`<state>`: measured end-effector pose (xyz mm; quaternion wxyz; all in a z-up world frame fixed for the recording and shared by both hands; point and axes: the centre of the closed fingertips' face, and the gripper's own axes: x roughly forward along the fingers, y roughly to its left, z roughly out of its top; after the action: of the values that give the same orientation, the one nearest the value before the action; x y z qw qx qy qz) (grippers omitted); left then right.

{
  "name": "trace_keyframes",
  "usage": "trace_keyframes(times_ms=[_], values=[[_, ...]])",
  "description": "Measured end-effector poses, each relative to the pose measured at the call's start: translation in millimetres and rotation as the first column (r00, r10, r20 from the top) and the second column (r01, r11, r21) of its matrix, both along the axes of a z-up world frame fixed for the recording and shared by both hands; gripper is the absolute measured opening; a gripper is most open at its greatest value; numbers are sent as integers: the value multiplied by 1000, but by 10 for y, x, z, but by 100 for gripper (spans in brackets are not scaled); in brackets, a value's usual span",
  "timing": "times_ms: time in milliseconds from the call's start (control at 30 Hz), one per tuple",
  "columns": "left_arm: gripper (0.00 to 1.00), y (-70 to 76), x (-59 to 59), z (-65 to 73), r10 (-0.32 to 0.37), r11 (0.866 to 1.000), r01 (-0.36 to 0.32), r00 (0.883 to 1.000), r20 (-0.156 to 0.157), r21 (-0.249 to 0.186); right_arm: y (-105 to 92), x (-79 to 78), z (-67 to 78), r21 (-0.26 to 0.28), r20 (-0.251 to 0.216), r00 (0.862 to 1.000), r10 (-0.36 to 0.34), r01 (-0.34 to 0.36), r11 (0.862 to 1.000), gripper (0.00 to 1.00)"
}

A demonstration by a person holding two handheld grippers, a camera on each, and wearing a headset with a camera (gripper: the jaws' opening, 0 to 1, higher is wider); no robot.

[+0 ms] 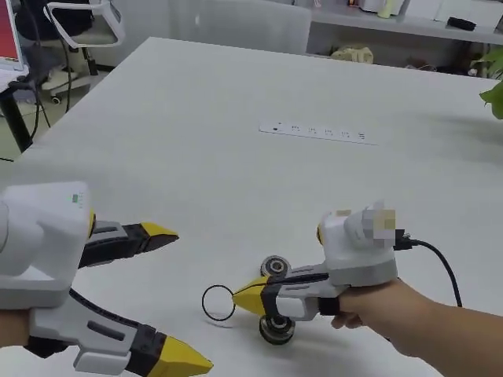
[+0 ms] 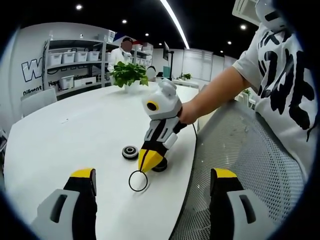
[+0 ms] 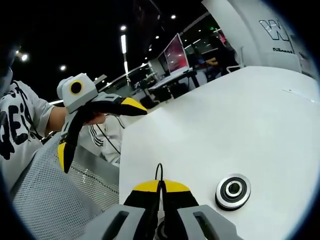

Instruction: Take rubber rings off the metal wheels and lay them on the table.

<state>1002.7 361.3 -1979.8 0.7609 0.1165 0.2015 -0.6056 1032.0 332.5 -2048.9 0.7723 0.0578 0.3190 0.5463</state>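
White table [image 1: 236, 181] takes up most of the head view, a white power strip [image 1: 318, 133] lying flat further back on it. Left gripper [image 1: 174, 298] at lower left, jaws spread wide, nothing between them, hovering over the near table edge, well apart from the parts. Right gripper [image 1: 242, 298], held in a hand [image 1: 377, 310], points left, low over the table, jaws closed, pinching the edge of a thin black rubber ring [image 1: 204, 303]. Ring sticks out past the yellow tips, roughly flat at table level, off both wheels; can't tell if it touches the surface. Two metal wheels sit on the table on either side of the right gripper's jaws: one wheel [image 1: 275, 267] just beyond them, the other wheel [image 1: 277, 328] on the near side, partly tucked under the jaws. In the right gripper view the far wheel lies flat, dark outer band, shiny hub.
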Motion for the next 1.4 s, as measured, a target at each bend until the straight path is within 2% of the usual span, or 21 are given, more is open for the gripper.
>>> trace_keyframes(times_ms=[300, 733, 1400], values=[[93, -7, 1, 4, 0, 1000, 0, 1000, -1, -3, 1, 4, -65, -40, 27, 1000, 6, -5, 999, 0], [93, -15, -1, 0, -3, 1000, 3, 1000, -8, 1, -19, 25, -84, -66, 62, 998, 19, -15, 998, 1], [92, -48, -6, -16, -19, 1000, 19, 1000, -17, 16, -80, 53, -6, -49, 100, 995, 0, 5, 999, 13]])
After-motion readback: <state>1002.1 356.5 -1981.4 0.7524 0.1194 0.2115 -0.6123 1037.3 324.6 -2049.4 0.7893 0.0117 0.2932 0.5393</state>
